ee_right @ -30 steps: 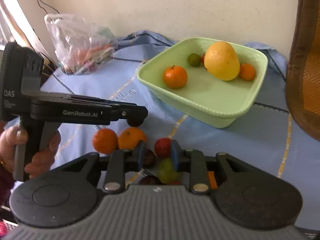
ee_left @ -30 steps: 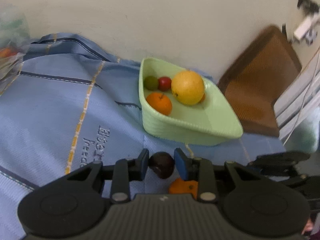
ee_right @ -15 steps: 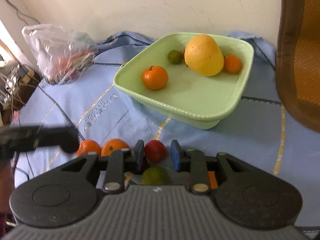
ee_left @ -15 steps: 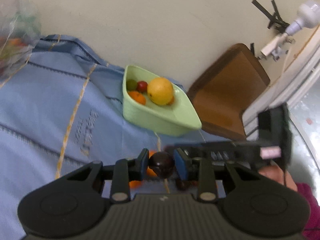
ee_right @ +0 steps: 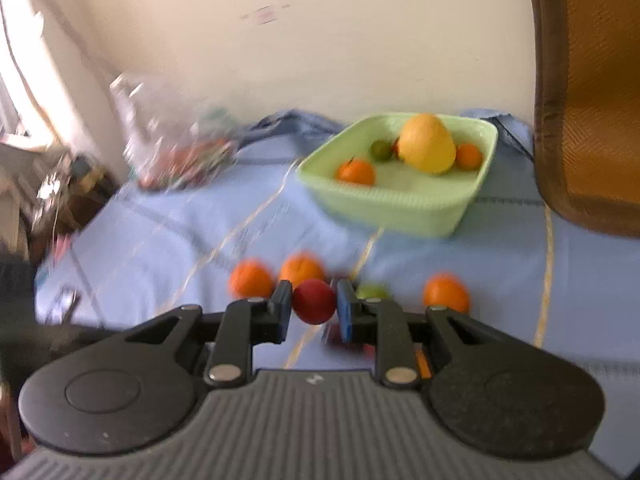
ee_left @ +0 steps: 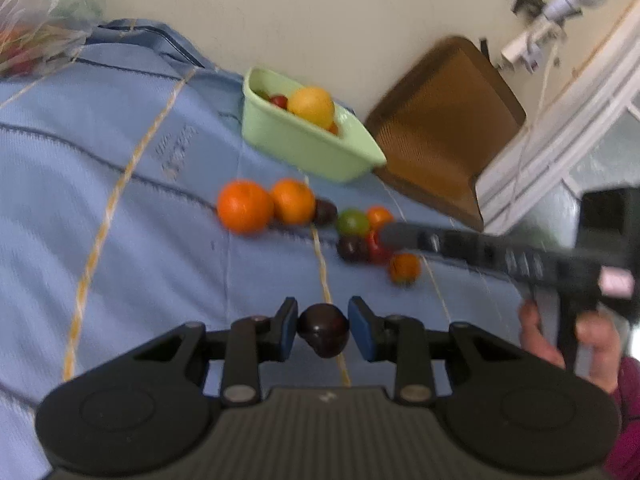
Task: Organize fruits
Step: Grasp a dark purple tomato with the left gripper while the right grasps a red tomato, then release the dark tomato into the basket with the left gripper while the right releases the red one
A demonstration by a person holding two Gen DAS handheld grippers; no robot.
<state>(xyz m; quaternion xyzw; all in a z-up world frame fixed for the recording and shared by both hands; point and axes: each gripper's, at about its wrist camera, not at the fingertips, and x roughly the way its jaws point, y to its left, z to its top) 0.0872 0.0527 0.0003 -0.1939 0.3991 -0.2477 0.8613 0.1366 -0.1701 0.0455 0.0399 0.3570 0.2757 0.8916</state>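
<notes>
Left wrist view: the left gripper (ee_left: 323, 330) is clenched on a dark plum (ee_left: 323, 330), a round fruit with no clear long axis, held above the blue cloth (ee_left: 120, 240) on the near side of the green basket (ee_left: 308, 144). The gripper tilts down toward the cloth. Loose oranges (ee_left: 244, 206) lie between it and the basket. Right of the basket, a hand (ee_left: 568, 340) grips the right gripper's handle, its body reaching level over the loose fruit.

Right wrist view: the right gripper (ee_right: 314, 306) has clamped a red fruit (ee_right: 314, 300), also round, held clear of the cloth in front of the green basket (ee_right: 400, 200), which contains a large yellow fruit (ee_right: 427, 150) standing upright.
</notes>
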